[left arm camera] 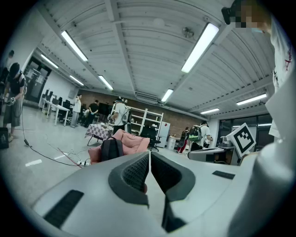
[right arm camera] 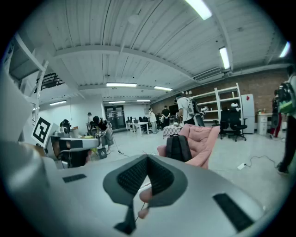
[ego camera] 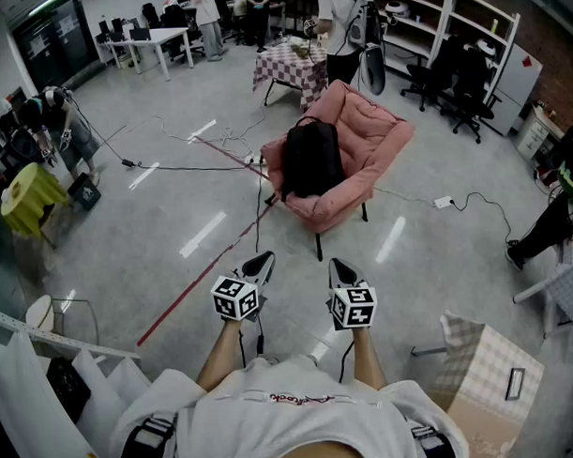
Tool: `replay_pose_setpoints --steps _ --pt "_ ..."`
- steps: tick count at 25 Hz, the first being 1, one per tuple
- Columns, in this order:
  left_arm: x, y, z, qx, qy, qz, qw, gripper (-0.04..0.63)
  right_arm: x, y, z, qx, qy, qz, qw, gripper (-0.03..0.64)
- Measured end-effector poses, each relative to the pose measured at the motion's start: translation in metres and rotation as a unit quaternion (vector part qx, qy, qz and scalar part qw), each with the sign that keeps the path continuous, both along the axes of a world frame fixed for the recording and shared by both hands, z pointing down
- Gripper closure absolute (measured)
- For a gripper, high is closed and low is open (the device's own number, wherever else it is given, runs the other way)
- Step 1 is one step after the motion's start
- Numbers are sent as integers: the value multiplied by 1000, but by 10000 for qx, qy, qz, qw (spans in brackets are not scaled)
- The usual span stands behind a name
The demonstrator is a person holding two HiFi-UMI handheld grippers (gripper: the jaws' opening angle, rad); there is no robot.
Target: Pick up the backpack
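Observation:
A black backpack (ego camera: 311,157) stands upright on the seat of a pink armchair (ego camera: 359,146) some way ahead across the floor. It also shows small in the left gripper view as the backpack (left arm camera: 111,149) and in the right gripper view as the backpack (right arm camera: 178,147). My left gripper (ego camera: 261,266) and right gripper (ego camera: 341,269) are held side by side in front of me, well short of the chair. Both have their jaws together with nothing between them.
Cables (ego camera: 186,167) and a red line (ego camera: 199,278) cross the grey floor before the chair. A checkered table (ego camera: 290,68) and a person stand behind it. A cardboard box (ego camera: 479,381) sits at my right, a yellow stool (ego camera: 30,197) at left, office chairs (ego camera: 460,81) far right.

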State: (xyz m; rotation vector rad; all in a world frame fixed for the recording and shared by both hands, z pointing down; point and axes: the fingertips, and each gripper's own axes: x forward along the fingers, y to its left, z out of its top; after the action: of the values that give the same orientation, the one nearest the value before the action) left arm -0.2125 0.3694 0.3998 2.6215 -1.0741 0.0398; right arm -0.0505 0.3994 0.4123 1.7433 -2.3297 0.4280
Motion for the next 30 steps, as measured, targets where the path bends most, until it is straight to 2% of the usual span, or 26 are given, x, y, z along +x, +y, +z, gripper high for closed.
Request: replay_pose_setpoints --steps 15,22,30 --pt "13 -4 5 46 -78 47 9999 573 17 -1 2 38 57 13 10000 598" --pt "36 -11 3 44 -66 107 9999 574 29 -6 7 -6 166 -79 9998 598" --pt "70 -23 6 81 -207 25 9997 574 56 -19 6 81 -20 -206 9998 598"
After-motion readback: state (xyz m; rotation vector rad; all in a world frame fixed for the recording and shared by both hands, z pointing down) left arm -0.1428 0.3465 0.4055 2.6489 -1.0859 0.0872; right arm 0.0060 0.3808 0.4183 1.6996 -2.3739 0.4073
